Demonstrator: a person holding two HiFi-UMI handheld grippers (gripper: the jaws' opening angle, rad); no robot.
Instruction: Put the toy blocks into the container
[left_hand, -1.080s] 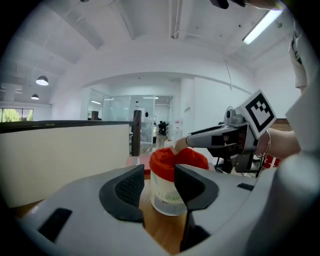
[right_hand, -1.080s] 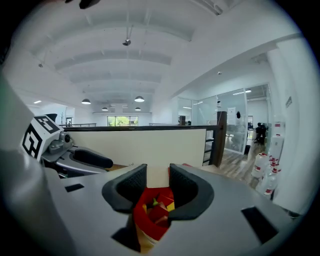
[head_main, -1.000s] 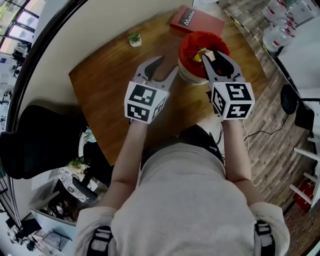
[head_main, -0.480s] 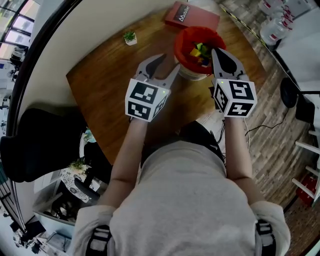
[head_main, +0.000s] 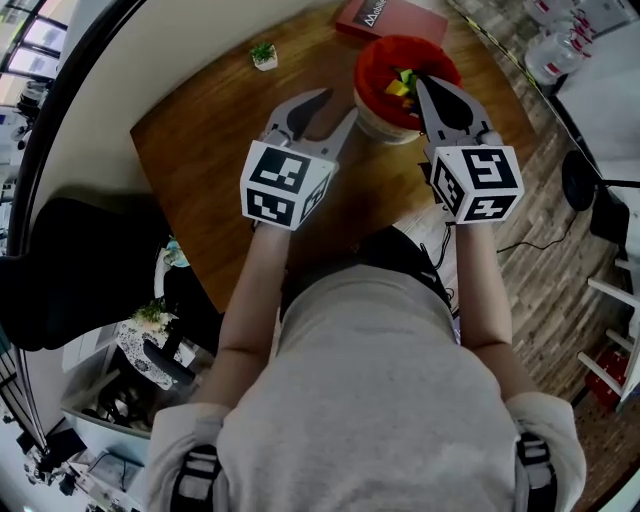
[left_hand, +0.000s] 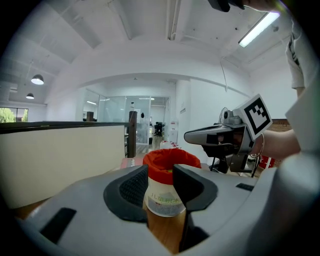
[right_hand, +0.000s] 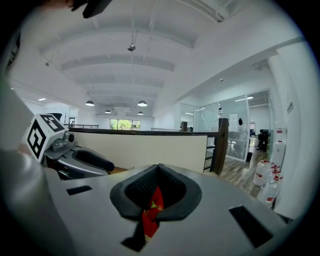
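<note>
At the far edge of the wooden surface (head_main: 200, 150) stands the container (head_main: 372, 75), a pale tub with a red liner folded over its rim. The toy blocks (head_main: 398, 88) are inside it, with yellow and green showing at the mouth. I can see no loose block on the wood from up here, so this looks like the closing stretch.

The right tongs (head_main: 422, 88) are over the open mouth with the jaws pressed together. Nothing seems to be pinched; only red liner shows through the slot beneath them. The left tongs (head_main: 340, 103) sit just short of the tub, jaws part open and empty, with the container lined up beyond the gap.

Now for the tidy exit. The right tongs want to come straight up and back, tips kept off that loose liner so it doesn't drag the tub over. The left tongs should hold off the wall, because a nudge there could tip it.

Further out, a red book (head_main: 390, 18) and a little potted plant (head_main: 265, 55) sit near the edge, well out of play.
</note>
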